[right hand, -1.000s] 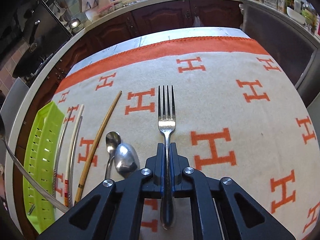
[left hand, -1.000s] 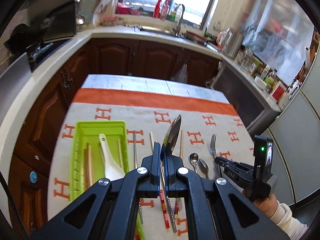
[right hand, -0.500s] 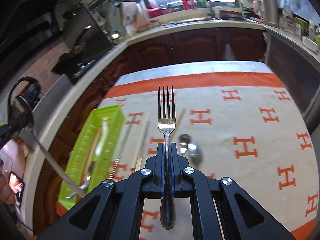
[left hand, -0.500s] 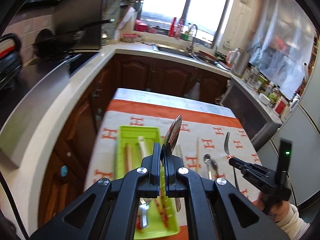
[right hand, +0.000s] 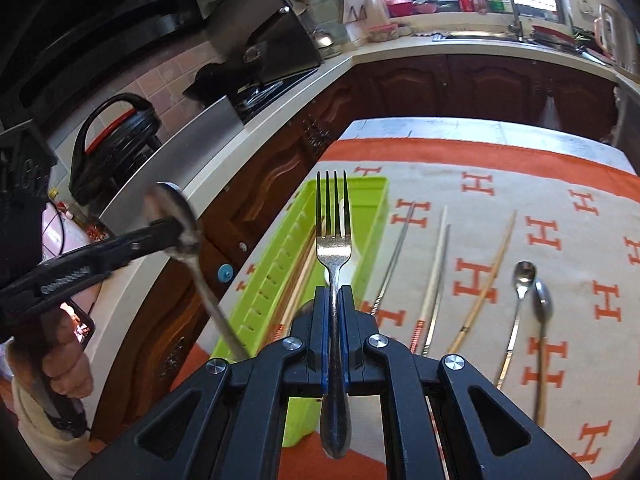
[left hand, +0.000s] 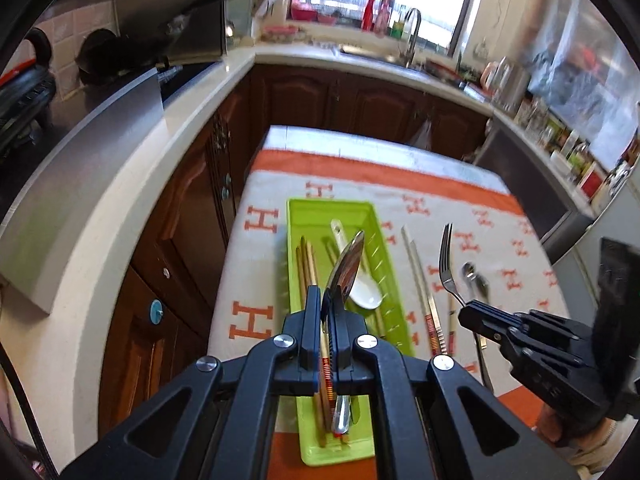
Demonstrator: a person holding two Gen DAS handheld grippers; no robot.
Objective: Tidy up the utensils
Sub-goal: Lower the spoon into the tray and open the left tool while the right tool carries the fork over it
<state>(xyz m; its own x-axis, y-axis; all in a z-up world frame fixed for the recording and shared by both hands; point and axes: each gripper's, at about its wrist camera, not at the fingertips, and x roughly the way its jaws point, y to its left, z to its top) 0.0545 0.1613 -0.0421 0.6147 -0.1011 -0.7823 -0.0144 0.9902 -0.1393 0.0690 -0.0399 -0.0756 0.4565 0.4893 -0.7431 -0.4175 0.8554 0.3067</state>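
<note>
Kitchen table's loose spoons (right hand: 538, 296) show clearly only from right wrist.

tongs (left hand: 328, 322): black frame | silver screws | blue finger pads | sleeve (right hand: 38, 436): cream knit

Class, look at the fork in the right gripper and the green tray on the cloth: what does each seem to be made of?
Fork: probably polished steel, since it is silvery with bright reflections. Green tray: likely moulded plastic, given its uniform lime colour, thin slotted wall and dull sheen.
</note>
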